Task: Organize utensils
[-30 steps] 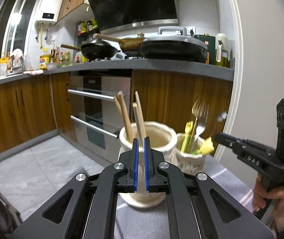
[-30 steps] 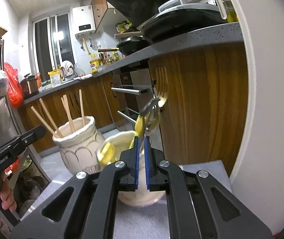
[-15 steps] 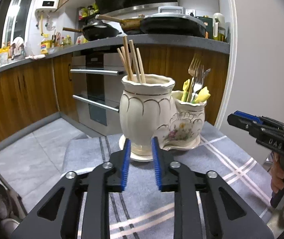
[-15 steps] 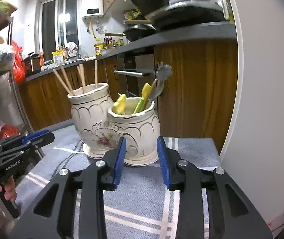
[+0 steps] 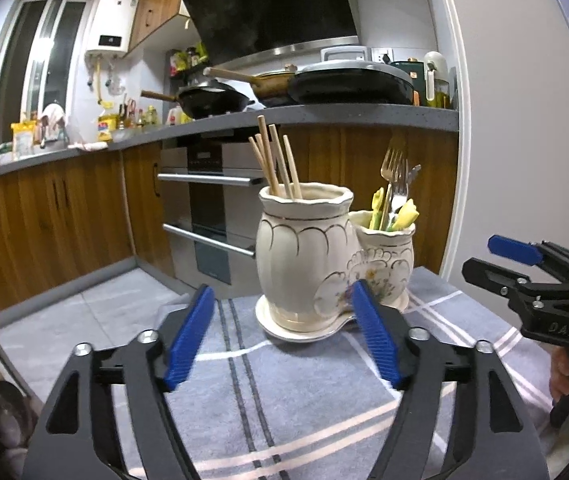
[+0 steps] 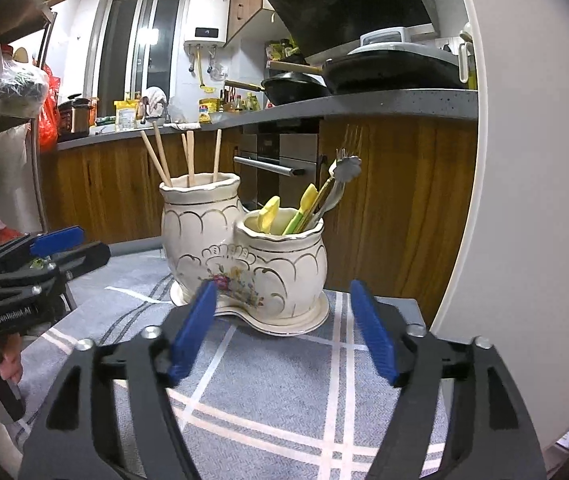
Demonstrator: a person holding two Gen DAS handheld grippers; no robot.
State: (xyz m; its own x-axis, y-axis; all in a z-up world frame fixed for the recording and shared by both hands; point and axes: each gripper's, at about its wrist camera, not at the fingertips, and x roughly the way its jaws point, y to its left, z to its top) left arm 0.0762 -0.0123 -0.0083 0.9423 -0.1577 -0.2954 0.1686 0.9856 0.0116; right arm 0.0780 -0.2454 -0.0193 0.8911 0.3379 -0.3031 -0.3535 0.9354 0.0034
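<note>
- My left gripper (image 5: 282, 336) and right gripper (image 6: 284, 332): jaws opening, nothing between them.
- At twelve o'clock, two joined jars: tall jar (image 5: 304, 256) holds five chopsticks (image 5: 274, 160); short jar (image 6: 284, 264) holds forks (image 5: 394, 184).

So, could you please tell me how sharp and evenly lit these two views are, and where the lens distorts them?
Left wrist view: the tall jar is sharp, the countertop bows, the corners vignette black. Right wrist view: the window glares white, the short jar is crisp, the white wall curves strongly.
</note>
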